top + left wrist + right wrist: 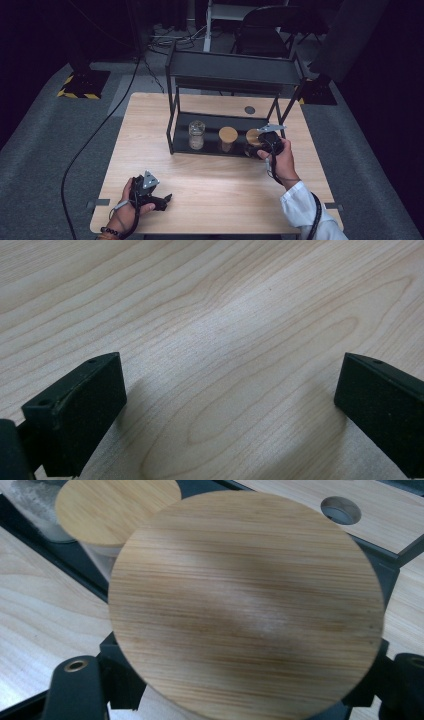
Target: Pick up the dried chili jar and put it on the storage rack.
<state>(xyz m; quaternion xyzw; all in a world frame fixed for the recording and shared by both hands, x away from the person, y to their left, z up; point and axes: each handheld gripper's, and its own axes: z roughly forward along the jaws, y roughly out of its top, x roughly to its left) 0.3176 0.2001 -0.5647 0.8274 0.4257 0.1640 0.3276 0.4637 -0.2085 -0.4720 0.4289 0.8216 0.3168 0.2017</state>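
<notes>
A round bamboo lid (245, 605) is clamped between the jaws of the right gripper (265, 142) over the right-hand jar on the black metal shelf (175, 135). The left gripper (155, 197) is rested open-jawed on the near left of the pale wooden table (225, 315).

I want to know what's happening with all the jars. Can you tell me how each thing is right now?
Clear glass jar on the left: upright on the shelf, no lid.
Middle jar with round bamboo lid: lidded, standing free.
Right jar with round bamboo lid: lidded, gripped.
Right gripper: shut on it.
Left gripper: open, empty, over the table.
</notes>
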